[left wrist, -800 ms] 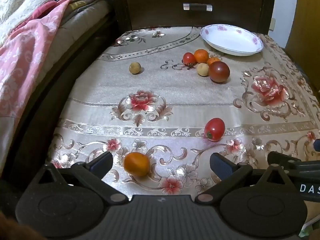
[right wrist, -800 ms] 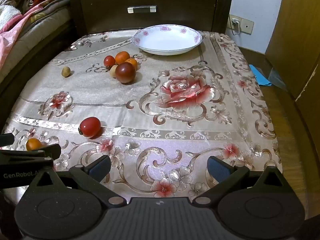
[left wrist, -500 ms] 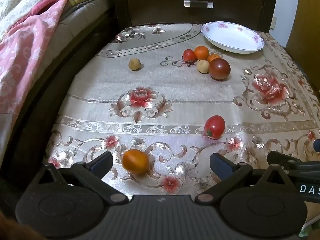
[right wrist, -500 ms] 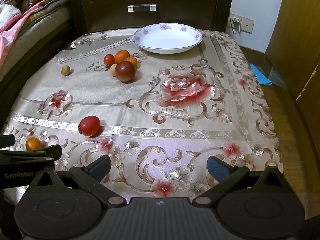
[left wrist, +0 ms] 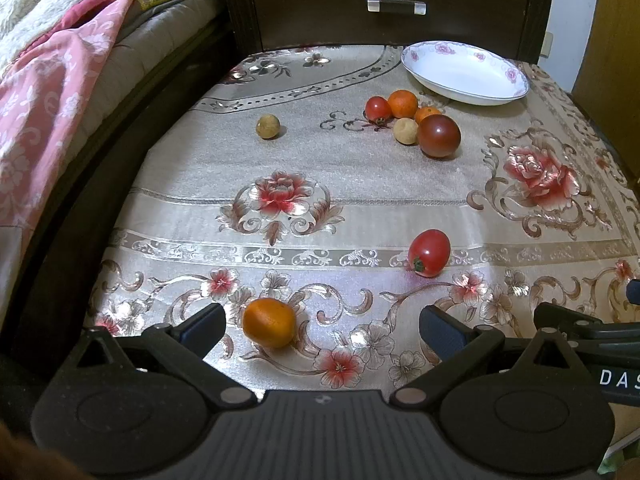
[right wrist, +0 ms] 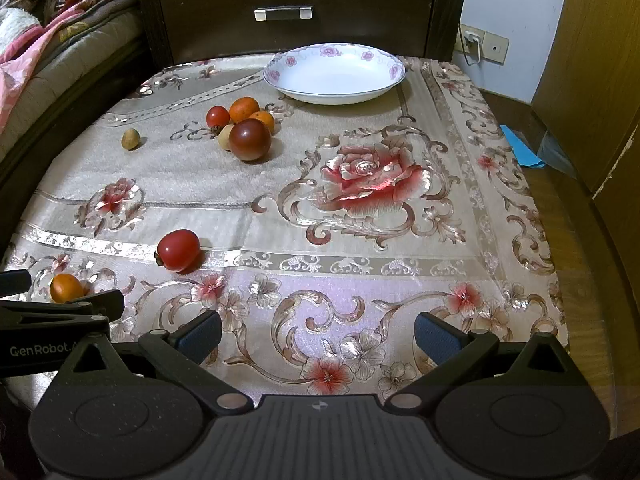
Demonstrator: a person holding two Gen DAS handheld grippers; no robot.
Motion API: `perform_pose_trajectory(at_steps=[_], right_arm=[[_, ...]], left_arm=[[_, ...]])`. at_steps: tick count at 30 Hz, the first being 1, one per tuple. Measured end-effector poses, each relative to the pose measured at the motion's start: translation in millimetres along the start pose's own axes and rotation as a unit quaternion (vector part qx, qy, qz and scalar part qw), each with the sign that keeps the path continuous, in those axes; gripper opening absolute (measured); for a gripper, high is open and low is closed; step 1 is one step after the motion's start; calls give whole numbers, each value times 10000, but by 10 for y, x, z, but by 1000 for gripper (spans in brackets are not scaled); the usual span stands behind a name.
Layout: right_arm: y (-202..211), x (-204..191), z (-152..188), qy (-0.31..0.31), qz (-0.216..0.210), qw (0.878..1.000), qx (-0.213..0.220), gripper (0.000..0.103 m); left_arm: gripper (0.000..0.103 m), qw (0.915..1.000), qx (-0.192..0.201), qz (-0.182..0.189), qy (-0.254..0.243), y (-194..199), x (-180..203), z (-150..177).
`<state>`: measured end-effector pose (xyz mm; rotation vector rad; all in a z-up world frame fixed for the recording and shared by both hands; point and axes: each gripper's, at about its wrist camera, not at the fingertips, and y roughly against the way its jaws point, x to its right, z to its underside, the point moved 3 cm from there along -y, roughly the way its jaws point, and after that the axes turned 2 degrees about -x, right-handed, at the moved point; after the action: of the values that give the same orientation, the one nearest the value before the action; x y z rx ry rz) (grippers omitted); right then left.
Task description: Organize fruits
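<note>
A white floral plate (left wrist: 466, 74) (right wrist: 334, 74) sits empty at the table's far end. Near it lies a cluster of fruit: a dark red tomato (left wrist: 439, 136) (right wrist: 250, 139), two oranges, a small red tomato and a tan fruit. A lone tan fruit (left wrist: 267, 126) (right wrist: 130, 138) lies to the left. A red tomato (left wrist: 429, 252) (right wrist: 178, 250) lies in the near half. A small orange (left wrist: 269, 322) (right wrist: 65, 288) lies between my open left gripper's (left wrist: 320, 326) fingers, close to the left one, untouched. My right gripper (right wrist: 318, 338) is open and empty over the front edge.
A floral cloth (right wrist: 372, 184) covers the table. A dark wooden drawer unit (right wrist: 304, 8) stands behind it. A bed with a pink blanket (left wrist: 52, 80) runs along the left. A wooden cabinet (right wrist: 592, 72) and floor are to the right.
My left gripper has shifted slightly, and the small orange now sits a bit nearer its left finger. The right gripper has hardly moved.
</note>
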<state>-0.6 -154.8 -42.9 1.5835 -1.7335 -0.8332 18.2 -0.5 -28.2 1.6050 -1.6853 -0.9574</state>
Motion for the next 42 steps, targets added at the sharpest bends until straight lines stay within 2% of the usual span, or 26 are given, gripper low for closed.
perform_pose_trajectory(at_steps=[42], right_arm=[[-28, 4, 13, -9, -14, 10000, -42, 96]], left_arm=[[103, 10000, 6, -35, -48, -23, 17, 2]])
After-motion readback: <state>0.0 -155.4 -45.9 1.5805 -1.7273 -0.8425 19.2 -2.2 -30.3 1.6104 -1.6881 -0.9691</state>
